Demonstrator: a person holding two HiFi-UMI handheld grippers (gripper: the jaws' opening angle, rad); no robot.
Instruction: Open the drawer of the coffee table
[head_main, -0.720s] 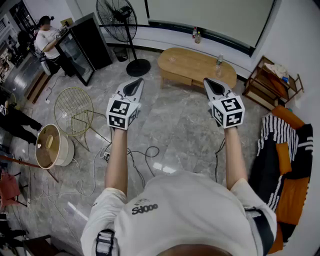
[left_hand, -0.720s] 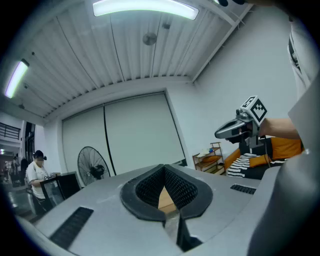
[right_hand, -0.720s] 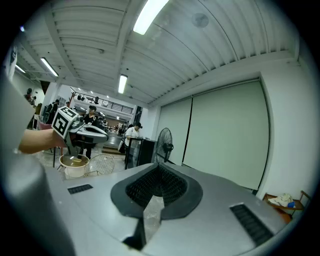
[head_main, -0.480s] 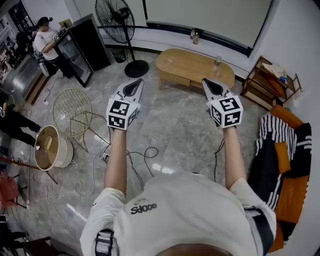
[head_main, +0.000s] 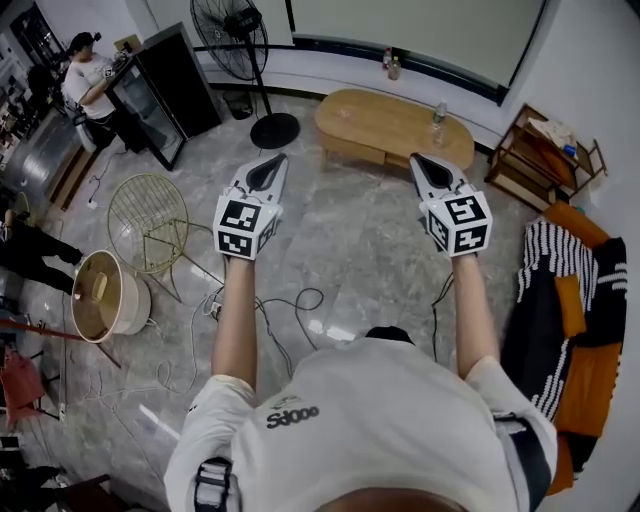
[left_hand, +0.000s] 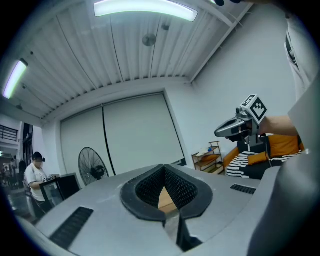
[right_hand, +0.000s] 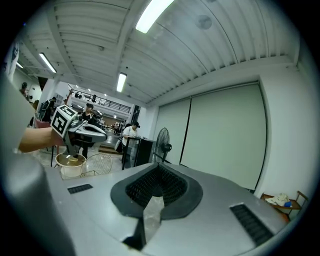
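Note:
An oval wooden coffee table (head_main: 395, 125) stands across the marble floor, well ahead of both grippers. Its front panel (head_main: 350, 150) faces me; I cannot make out a drawer handle. In the head view my left gripper (head_main: 275, 162) and right gripper (head_main: 420, 162) are held out side by side at arm's length, pointing level toward the table and far from it. Both are shut with nothing between the jaws. In the left gripper view the shut left gripper (left_hand: 165, 190) shows a sliver of the wooden table (left_hand: 166, 200) through its gap. The right gripper view shows the shut right gripper (right_hand: 155, 192).
A bottle (head_main: 438, 122) stands on the table. A standing fan (head_main: 235, 30) and a black cabinet (head_main: 165, 90) are at the back left, with a person (head_main: 85, 80) beside them. A wire chair (head_main: 148, 215), a round pot (head_main: 105, 295), floor cables (head_main: 290, 305), a shelf (head_main: 545, 155) and a sofa (head_main: 575, 310) surround me.
Both grippers stay shut and held out as before. Only the head view has shifted slightly.

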